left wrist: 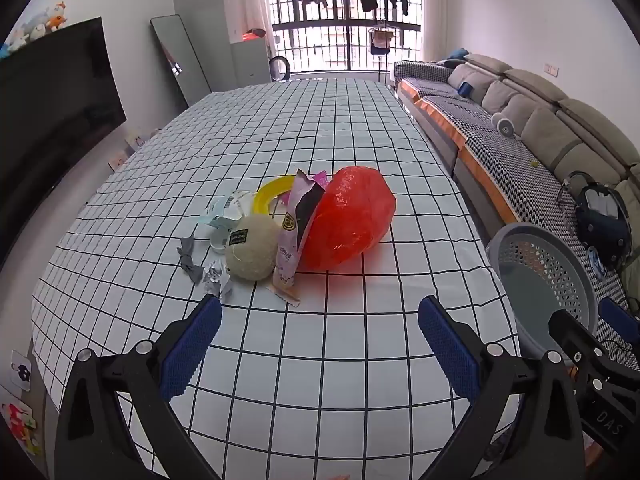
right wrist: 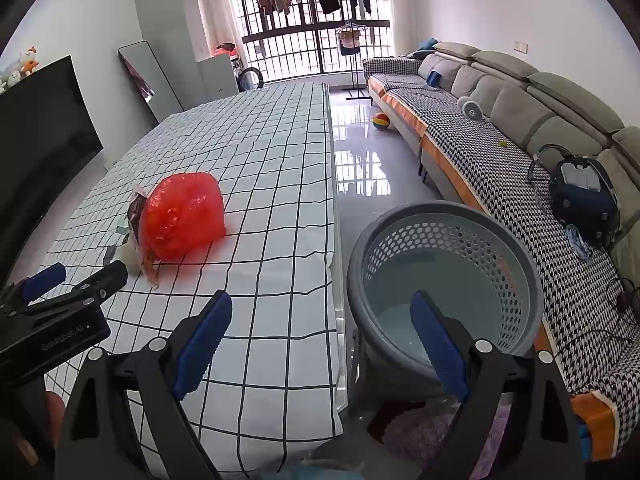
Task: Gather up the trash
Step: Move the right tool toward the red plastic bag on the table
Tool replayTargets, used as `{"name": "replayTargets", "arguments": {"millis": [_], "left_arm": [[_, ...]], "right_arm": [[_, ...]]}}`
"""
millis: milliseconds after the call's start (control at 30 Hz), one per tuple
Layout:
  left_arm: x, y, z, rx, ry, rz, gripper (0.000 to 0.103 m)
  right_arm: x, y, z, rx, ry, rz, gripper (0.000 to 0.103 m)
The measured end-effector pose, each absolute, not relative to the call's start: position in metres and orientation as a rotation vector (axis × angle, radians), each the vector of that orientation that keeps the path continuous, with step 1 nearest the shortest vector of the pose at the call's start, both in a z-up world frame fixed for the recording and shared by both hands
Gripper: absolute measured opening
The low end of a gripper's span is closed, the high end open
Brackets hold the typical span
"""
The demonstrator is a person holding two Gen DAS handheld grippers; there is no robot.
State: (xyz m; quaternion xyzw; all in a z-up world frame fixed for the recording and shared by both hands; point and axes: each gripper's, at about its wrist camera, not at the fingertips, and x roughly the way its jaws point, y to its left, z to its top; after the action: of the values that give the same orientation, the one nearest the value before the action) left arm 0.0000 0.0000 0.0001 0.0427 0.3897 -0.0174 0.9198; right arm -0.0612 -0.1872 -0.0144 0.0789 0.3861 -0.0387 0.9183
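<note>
Our left gripper [left wrist: 320, 328] and right gripper [right wrist: 322, 326] share black frames, silver screws and blue textured pads [left wrist: 192, 352].

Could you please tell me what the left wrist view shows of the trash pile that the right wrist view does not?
Only the left wrist view shows the yellow ring, crumpled paper and the whole foam ball. Only the right wrist view shows the basket's bare floor and the striped ball on the room floor. Both share the red bag, grey basket and checked tablecloth; both grippers are open.
</note>
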Motion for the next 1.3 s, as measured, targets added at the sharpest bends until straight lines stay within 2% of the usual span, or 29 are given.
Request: {"name": "replayTargets", "arguments": {"millis": [1300], "left_arm": [[0.0001, 0.0033, 0.0008, 0.095, 0.791, -0.028, 0.097]], "right_arm": [[-0.0618, -0.1881, -0.0167, 0.161, 0.797, -0.084, 0.087]]}}
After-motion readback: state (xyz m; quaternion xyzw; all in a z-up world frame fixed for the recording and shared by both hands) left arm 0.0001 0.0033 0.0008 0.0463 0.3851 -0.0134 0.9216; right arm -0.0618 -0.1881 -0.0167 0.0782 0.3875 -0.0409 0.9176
